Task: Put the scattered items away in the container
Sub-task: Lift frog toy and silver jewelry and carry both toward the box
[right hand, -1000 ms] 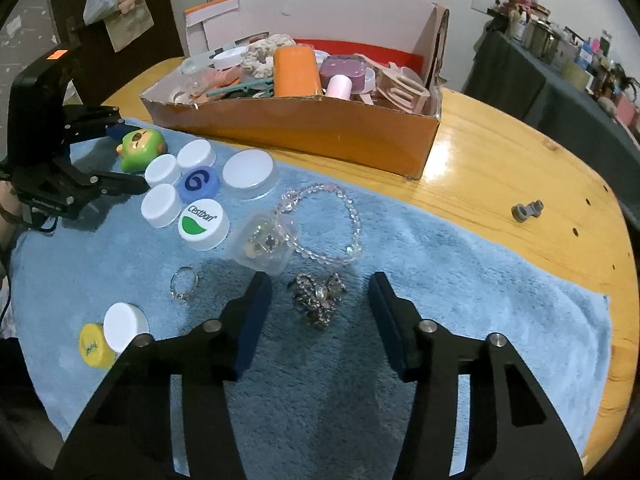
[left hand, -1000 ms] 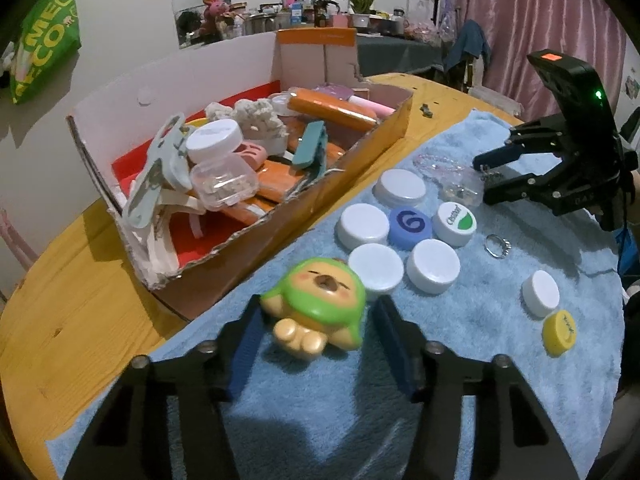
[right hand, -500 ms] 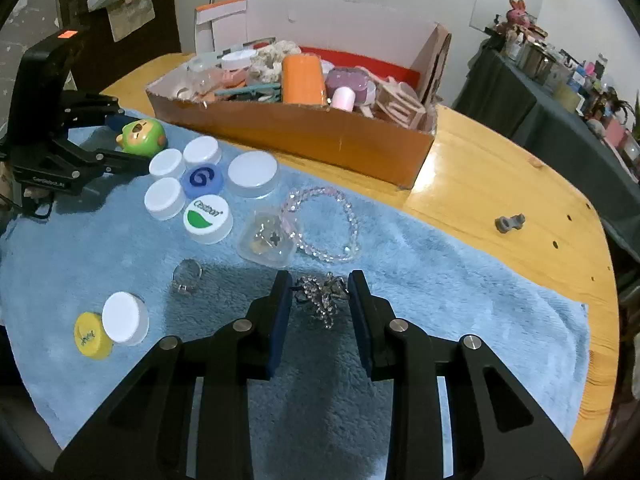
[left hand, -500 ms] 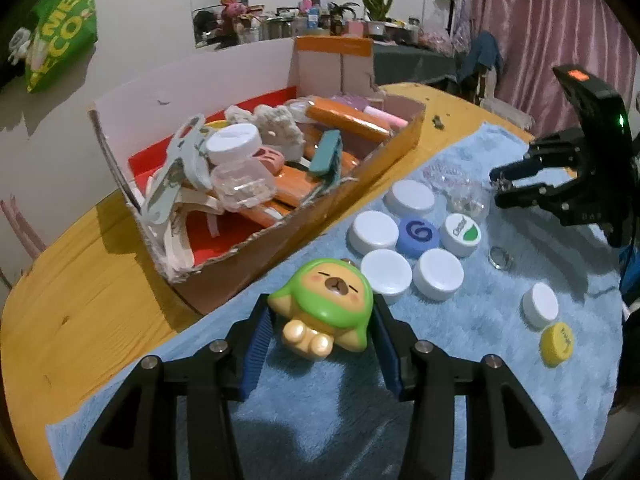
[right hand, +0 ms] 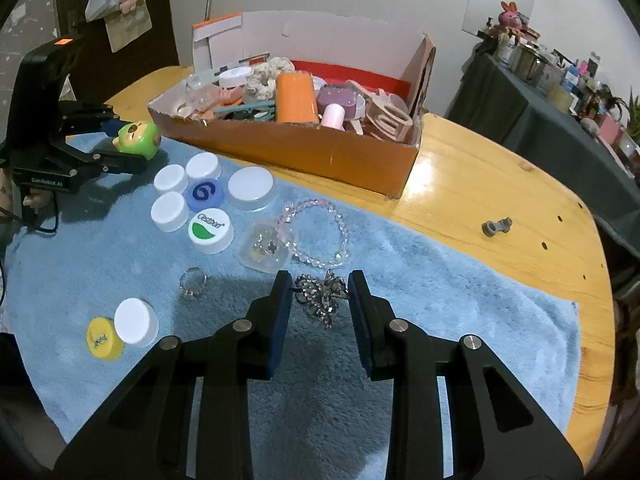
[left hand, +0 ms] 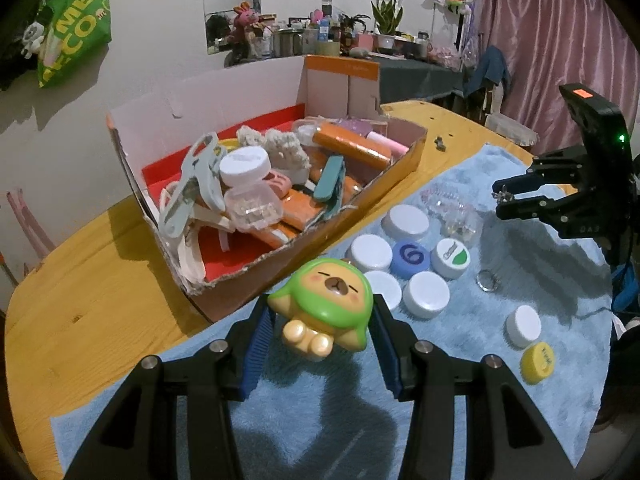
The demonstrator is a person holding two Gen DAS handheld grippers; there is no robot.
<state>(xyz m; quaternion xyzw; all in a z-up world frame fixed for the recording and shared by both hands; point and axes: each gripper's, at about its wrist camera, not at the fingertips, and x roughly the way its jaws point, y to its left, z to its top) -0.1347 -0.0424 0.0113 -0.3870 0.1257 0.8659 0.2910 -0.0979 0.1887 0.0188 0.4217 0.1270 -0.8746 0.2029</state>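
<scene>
Your left gripper [left hand: 322, 320] is clamped on the glossy green-hooded bear toy [left hand: 326, 306], its blue pads pressing both sides, lifted just clear of the fluffy blue towel [left hand: 320, 420] and just near of the cardboard box [left hand: 280, 256]. Only your left view shows the box's torn near corner and the hinged clear case [left hand: 254, 206] atop the clips inside.

Your right gripper [right hand: 320, 300] has closed to its narrowest on the sparkly rhinestone brooch [right hand: 322, 294], low over the towel. Only your right view shows the beaded bracelet [right hand: 316, 232] in full, a loop of faceted clear beads touching a small clear plastic case [right hand: 264, 250], and a grey metal fitting [right hand: 496, 226] on the bare, glossy wooden desk [right hand: 480, 184] to the right. Smooth round caps [right hand: 172, 210] lie clustered to the left.
</scene>
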